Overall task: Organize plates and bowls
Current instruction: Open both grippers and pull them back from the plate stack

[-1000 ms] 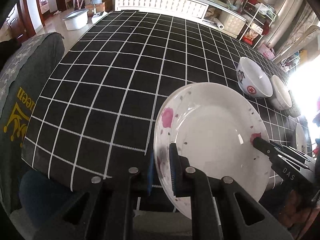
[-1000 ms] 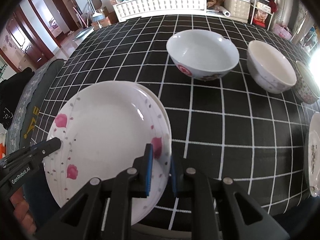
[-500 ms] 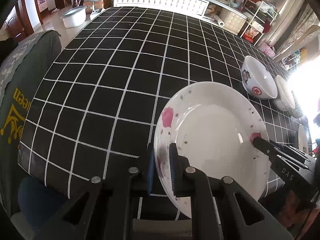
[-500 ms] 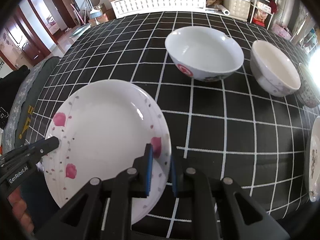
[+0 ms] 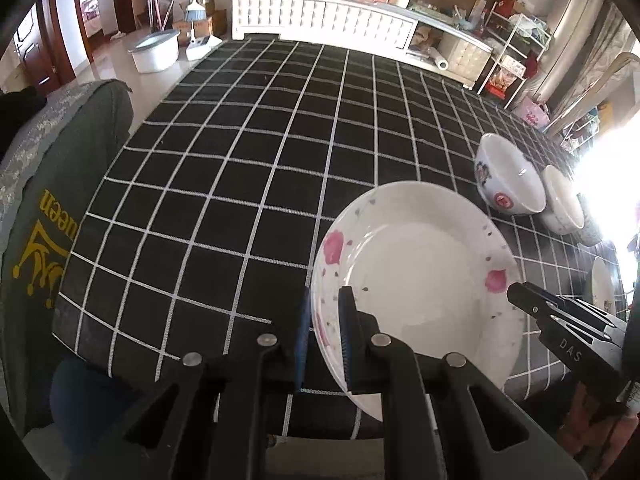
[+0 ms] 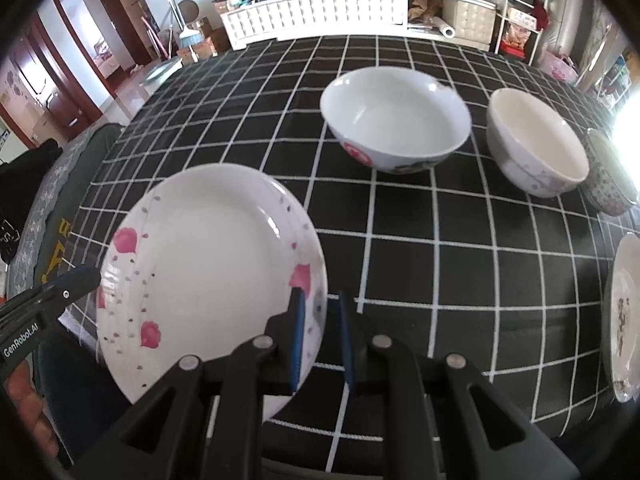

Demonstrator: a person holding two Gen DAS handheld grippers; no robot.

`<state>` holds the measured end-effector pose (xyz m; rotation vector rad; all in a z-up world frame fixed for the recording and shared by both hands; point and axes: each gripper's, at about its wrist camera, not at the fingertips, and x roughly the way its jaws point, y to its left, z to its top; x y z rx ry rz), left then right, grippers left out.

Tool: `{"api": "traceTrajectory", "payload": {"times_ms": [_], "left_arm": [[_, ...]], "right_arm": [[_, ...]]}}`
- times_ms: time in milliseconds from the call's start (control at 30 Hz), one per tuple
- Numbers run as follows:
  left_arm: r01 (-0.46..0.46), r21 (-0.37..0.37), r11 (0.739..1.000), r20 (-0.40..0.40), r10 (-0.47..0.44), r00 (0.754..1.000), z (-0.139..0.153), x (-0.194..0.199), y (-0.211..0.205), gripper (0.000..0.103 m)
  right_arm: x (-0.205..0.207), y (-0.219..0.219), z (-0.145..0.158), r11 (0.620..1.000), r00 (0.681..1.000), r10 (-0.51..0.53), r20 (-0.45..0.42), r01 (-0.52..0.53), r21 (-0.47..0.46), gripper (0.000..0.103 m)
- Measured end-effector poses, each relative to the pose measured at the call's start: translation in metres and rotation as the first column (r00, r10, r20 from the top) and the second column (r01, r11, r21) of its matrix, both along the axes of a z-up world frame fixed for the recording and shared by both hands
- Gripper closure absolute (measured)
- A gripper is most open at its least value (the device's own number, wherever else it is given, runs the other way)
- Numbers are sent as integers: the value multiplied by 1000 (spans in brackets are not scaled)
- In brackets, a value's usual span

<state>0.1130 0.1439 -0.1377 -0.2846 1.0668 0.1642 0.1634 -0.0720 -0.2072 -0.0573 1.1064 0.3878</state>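
the step in hand looks like carrying a flowered plate (image 5: 416, 280) to its place: the left gripper (image 5: 324, 336) pinches the plate's near-left rim between its jaws, and the right gripper (image 6: 320, 332) has its jaws closed on the opposite rim, so the plate hangs tilted over the near edge of the checked surface (image 5: 240, 160), seemingly clear of the cloth. in the right wrist view a second rim seems to show behind the first, so it may be two plates together; i cannot tell for sure.

the next move, as i judge it, calls for both hands travelling together and level, then lowering the plate flat before either grip lets go.

the three bowls stand in a row further back: the red-marked bowl (image 6: 394, 120), a cream bowl (image 6: 536, 140) just beside it, and a patterned bowl (image 6: 610, 182) at the edge of view. the first two are empty. another plate (image 6: 624, 316) lies at the right.
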Motion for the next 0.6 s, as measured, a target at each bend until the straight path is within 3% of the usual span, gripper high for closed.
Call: {"api": "traceTrajectory", "payload": {"times_ms": [200,400,467,600], "left_arm": [[51,27,998,47,-52,998,22,-7,-25,91],[115,50,992,107,-120,987,44,-12,-58,79],[140,58,989,141,-147,979,53,-15,-70,78],[188,72,980,205,-199,958,68,-17,-92,64]], "right_arm": [[-12,-6,21,1000,999,3,44,-4,26,82],[-29,-15,47,1000,990,5,138,-7,14,75],[-35,-23,57,999,987,-5,161,-1,38,64],[-44,-40,75,999,973,-40,227,34,33,40]]}}
